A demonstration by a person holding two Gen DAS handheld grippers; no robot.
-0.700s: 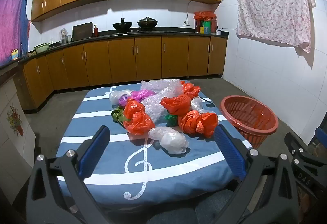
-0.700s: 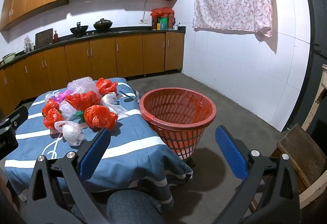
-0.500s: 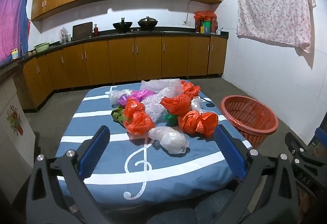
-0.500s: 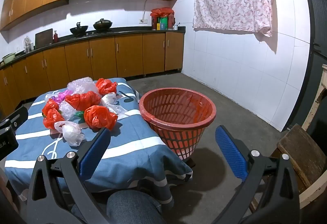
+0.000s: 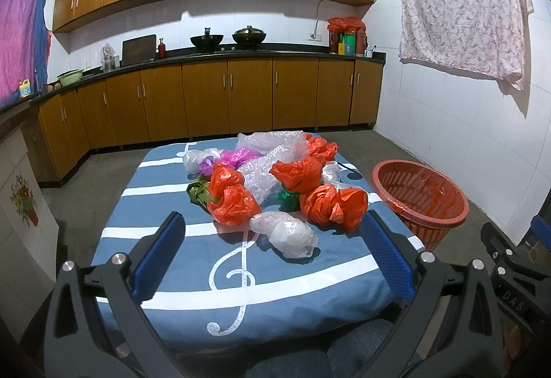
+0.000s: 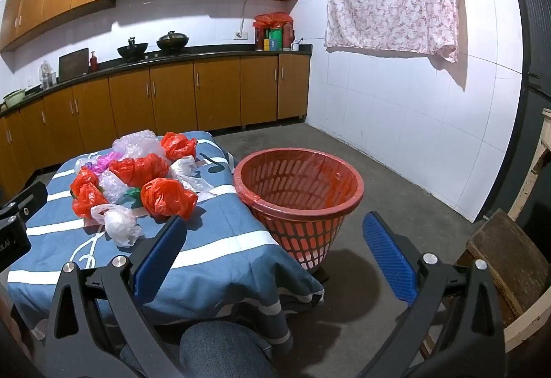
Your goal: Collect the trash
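Counting the trash on the table (image 5: 241,278): four orange bags, with the nearest two being the orange bag on the left (image 5: 234,202) and the knotted orange bag on the right (image 5: 335,205). One white bag (image 5: 287,233) sits closest to the camera, just in front of those two. Behind them there's bubble wrap (image 5: 272,154) in what looks like two crumpled pieces, one purple bag (image 5: 234,157), a couple of green scraps (image 5: 199,192) poking out, and another pale bag (image 5: 194,159) at the far left of the pile. One red basket (image 6: 299,195) lined with a clear bag stands on the floor right beside the table's edge, nothing visible inside it.

Both claws are spread wide and holding nothing: the left gripper (image 5: 272,257) hangs over the near edge of the tablecloth, facing the pile, and the right gripper (image 6: 273,255) points at the gap between table and basket.

Compared with half a second ago, basically nothing has moved; pile, basket and both grippers sit the same.
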